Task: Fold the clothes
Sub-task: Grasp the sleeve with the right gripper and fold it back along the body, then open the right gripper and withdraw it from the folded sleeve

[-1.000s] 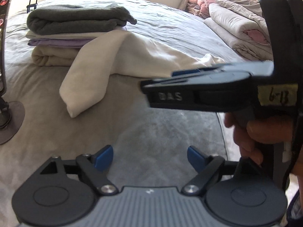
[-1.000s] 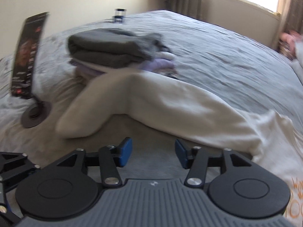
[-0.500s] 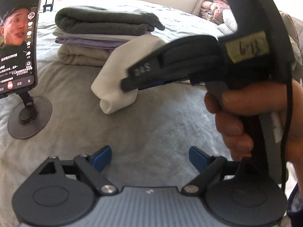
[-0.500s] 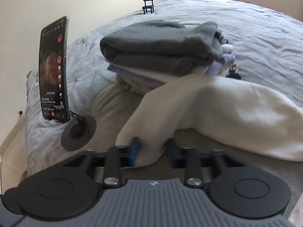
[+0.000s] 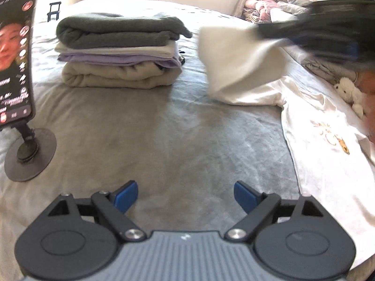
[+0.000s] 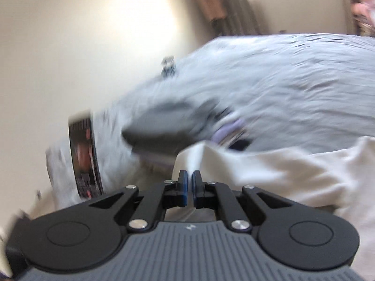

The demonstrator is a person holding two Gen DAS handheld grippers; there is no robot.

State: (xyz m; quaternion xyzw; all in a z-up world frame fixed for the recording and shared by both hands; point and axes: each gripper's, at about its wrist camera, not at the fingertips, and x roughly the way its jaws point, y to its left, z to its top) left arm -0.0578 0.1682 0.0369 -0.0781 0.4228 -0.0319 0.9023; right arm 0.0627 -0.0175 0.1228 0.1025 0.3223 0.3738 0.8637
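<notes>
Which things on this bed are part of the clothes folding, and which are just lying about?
Part of the job:
- cream sweatshirt, sleeve pinched and lifted by the right claw
- left claw, open and empty
- folded stack

Just lying about:
- phone on its stand
- plush toy
- crumpled bedding at the far edge
- grey bedspread
</notes>
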